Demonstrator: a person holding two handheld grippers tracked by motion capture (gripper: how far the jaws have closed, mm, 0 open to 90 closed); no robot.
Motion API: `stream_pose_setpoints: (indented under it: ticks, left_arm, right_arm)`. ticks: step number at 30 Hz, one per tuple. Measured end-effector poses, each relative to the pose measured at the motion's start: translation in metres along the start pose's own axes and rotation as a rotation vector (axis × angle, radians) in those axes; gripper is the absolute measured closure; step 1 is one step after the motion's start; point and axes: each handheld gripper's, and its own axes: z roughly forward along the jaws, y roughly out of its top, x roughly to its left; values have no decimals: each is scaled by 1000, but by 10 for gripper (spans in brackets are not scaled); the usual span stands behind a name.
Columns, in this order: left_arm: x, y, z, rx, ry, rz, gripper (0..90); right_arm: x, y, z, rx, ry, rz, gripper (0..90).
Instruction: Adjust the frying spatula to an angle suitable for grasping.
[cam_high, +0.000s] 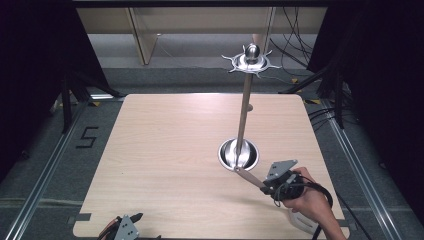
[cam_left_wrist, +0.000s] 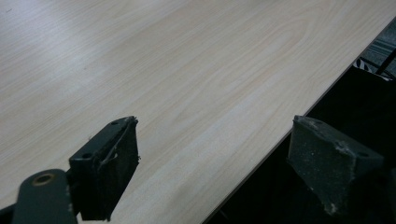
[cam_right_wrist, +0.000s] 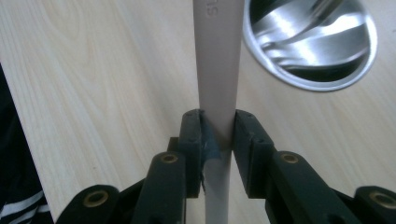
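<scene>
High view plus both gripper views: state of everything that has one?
Left gripper: open, nothing between the jaws, at the table's near edge.
Right gripper: shut on the beige handle.
Beige handle: clamped, pointing toward the bowl.
Bowl: upright on the table.
Metal pole: standing upright, spiked top up.

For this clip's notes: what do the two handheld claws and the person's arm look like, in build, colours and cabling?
Both claws are black. The right claw has flat rectangular jaws on bars joined by brass-coloured rivets, a grey three-cornered plate on top and a black cable looping behind the hand, over something white at the wrist. The left claw has worn, scuffed black pads and, in the high view, a grey plate and reddish wiring.
</scene>
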Motion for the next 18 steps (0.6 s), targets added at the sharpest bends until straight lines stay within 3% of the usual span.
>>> stream_pose_setpoints:
  ticks: [4,5,6,7,8,9,11,13,15,18]
  left_arm:
    - [0,0,0,-2,1,2,155]
    - [0,0,0,-2,1,2,155]
    - [0,0,-1,-1,1,4,155]
    - [0,0,1,-7,4,1,155]
    - [0,0,1,-7,4,1,155]
    - [0,0,1,-1,9,0,155]
    - [-1,0,0,-4,-10,-13,155]
    - [-1,0,1,-18,-2,-14,155]
    - [0,0,1,-5,15,2,155]
    - [0,0,0,1,3,-1,155]
  right_arm:
    - [-10,-6,-12,-79,-3,50,746]
    - [-17,-9,-20,-134,14,15,746]
    - [-17,-9,-20,-134,14,15,746]
    - [-20,-11,-28,-173,12,44,746]
    - [-20,-11,-28,-173,12,44,746]
    - [-20,-12,-38,-223,-22,98,746]
    - [-21,-13,-44,-247,-26,118,746]
    - [-23,-14,-47,-260,-29,116,746]
    - [-27,-16,-53,-308,-25,122,746]
    - [-29,-18,-57,-335,-22,144,746]
